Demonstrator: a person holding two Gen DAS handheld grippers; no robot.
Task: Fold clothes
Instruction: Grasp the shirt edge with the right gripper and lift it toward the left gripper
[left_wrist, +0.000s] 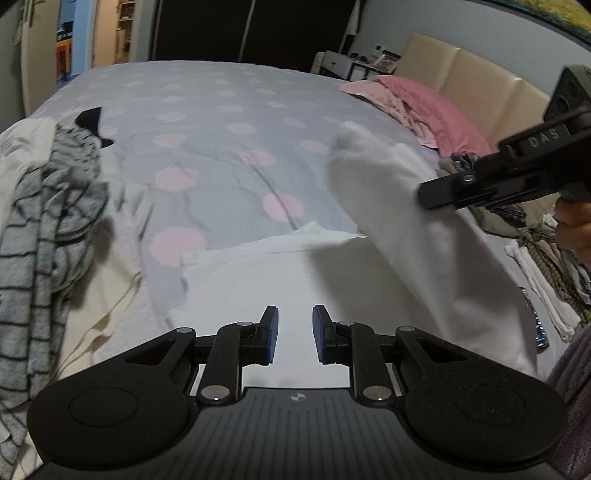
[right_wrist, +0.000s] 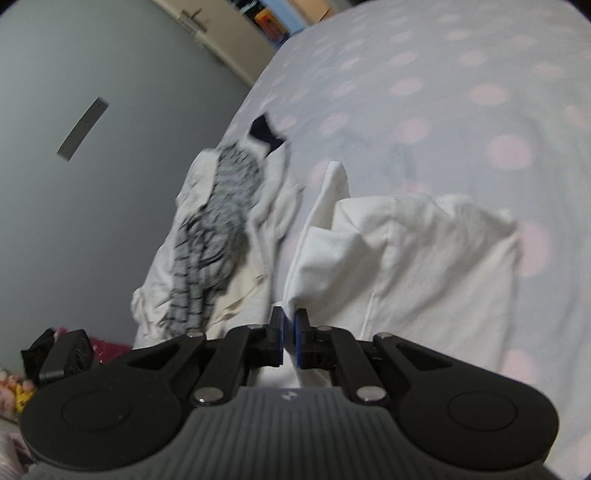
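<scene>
Left wrist view: the white garment (left_wrist: 266, 273) lies on the bed (left_wrist: 207, 122) just ahead of and under the left tool (left_wrist: 294, 334), whose fingers stand apart, gripping nothing. The right tool (left_wrist: 439, 195) lifts part of the cloth at right.

Right wrist view: the right tool (right_wrist: 290, 338) is clamped on a fold of the garment (right_wrist: 406, 258); a striped garment (right_wrist: 218, 210) lies to its left.

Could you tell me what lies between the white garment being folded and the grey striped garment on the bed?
In the left wrist view, only bare dotted bedspread separates the white garment from the striped garment.
</scene>
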